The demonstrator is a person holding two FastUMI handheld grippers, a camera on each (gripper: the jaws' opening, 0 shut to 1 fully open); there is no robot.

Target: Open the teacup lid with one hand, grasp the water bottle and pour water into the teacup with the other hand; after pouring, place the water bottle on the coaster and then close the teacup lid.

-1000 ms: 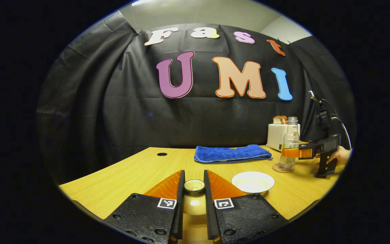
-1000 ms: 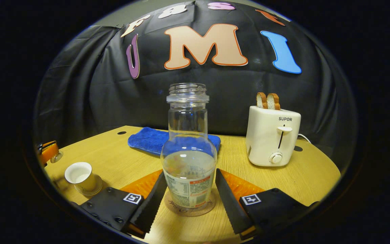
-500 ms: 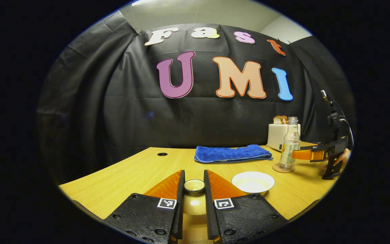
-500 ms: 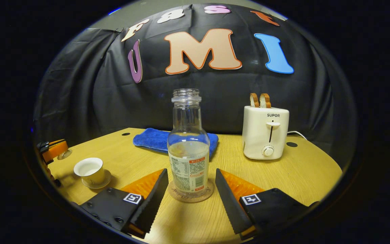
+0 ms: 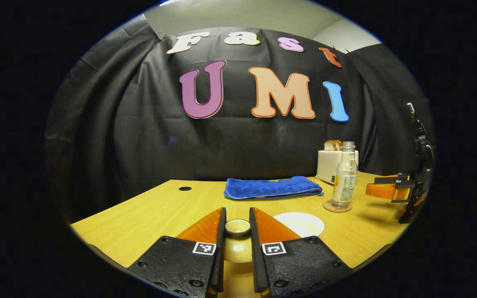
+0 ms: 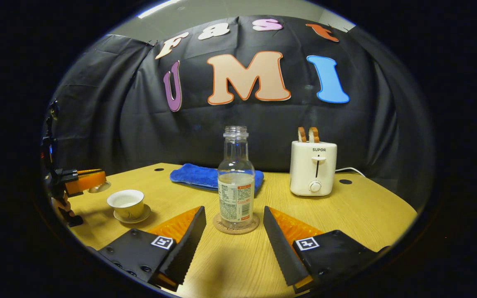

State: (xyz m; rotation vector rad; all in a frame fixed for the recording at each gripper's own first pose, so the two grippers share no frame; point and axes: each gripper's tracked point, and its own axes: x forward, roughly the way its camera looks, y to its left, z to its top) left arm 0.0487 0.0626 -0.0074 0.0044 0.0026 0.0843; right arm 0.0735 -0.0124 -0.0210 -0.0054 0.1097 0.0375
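Left gripper: fingers nearly closed, pinching the lid by its knob, held level above the table, just left of the cup in its own view. From the right gripper view, seen at far left with the lid raised beside the cup on its saucer.

Right gripper: fingers spread wide, holding nothing, level and low over the table, drawn clear of the bottle. Bottle upright on the coaster, uncapped, part full. Behind: blue towel and toaster.
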